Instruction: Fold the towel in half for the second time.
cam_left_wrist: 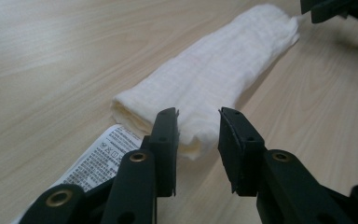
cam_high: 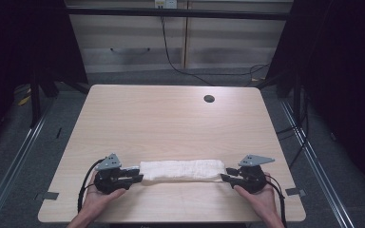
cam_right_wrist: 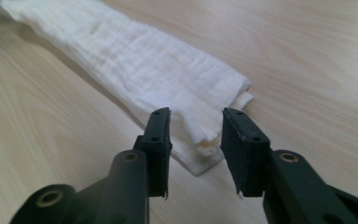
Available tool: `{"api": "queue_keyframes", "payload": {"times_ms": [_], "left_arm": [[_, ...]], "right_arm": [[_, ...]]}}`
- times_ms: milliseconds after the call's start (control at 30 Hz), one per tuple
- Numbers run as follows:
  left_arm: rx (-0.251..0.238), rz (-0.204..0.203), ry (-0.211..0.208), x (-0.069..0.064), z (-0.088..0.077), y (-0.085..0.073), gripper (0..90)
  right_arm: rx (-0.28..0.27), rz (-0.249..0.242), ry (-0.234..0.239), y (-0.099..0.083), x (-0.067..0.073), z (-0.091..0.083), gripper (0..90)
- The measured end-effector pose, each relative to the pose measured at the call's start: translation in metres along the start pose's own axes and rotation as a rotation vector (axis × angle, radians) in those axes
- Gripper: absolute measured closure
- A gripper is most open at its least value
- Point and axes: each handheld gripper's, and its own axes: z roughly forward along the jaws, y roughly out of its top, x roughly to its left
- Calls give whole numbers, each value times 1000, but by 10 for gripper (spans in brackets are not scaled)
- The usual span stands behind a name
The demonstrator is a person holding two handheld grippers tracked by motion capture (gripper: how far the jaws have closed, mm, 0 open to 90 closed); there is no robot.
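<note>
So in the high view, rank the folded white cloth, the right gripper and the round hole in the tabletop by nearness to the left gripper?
From the left gripper:
1. Folded white cloth, its end right at the jaws.
2. Right gripper, at the cloth's other end.
3. Round hole, far side of the table, toward the right.

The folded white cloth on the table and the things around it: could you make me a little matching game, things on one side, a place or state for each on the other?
Things:
1. folded cloth
2. care label
3. round hole
4. left tool

Places or states:
A. in the tabletop, far from the person, right of the middle
B. lying flat in a long strip between the two tools
C. white with printed text, sticking out from the cloth's end by the left tool
D. jaws apart at the cloth's left end, not pressing on it

Pairs: 1-B, 2-C, 3-A, 4-D
</note>
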Motion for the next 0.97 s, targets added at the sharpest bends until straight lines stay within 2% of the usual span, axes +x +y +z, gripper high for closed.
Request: {"api": "queue_keyframes", "payload": {"times_ms": [133, 200, 267, 400, 500, 633, 700, 767, 833, 900, 967], "left_arm": [[-13, -26, 10, 4, -12, -2, 610], [-9, -49, 21, 9, -19, -4, 549], [-11, -87, 60, 14, -25, -6, 515], [-39, -143, 96, 25, -40, -12, 429], [-39, -161, 127, 31, -47, -19, 382], [-3, -193, 160, 40, -48, -28, 305], [-8, -202, 184, 44, -50, -30, 291], [-27, -204, 198, 47, -53, -30, 270], [-46, -216, 222, 50, -56, -31, 251], [-49, -222, 245, 53, -58, -33, 234], [-52, -244, 249, 55, -58, -36, 206]], "right_arm": [[-56, 28, 15, 2, -2, -19, 578], [-85, 44, 19, 2, -5, -28, 553], [-109, 49, 18, 2, -8, -34, 551], [-141, 75, 12, -5, -12, -39, 523], [-151, 100, -19, -14, -16, -41, 492], [-134, 118, -64, -25, -21, -43, 438], [-148, 123, -109, -29, -24, -45, 417], [-167, 146, -132, -33, -31, -48, 397], [-182, 159, -184, -38, -39, -51, 368], [-196, 195, -184, -42, -44, -54, 343], [-186, 195, -206, -45, -46, -54, 332]]}}
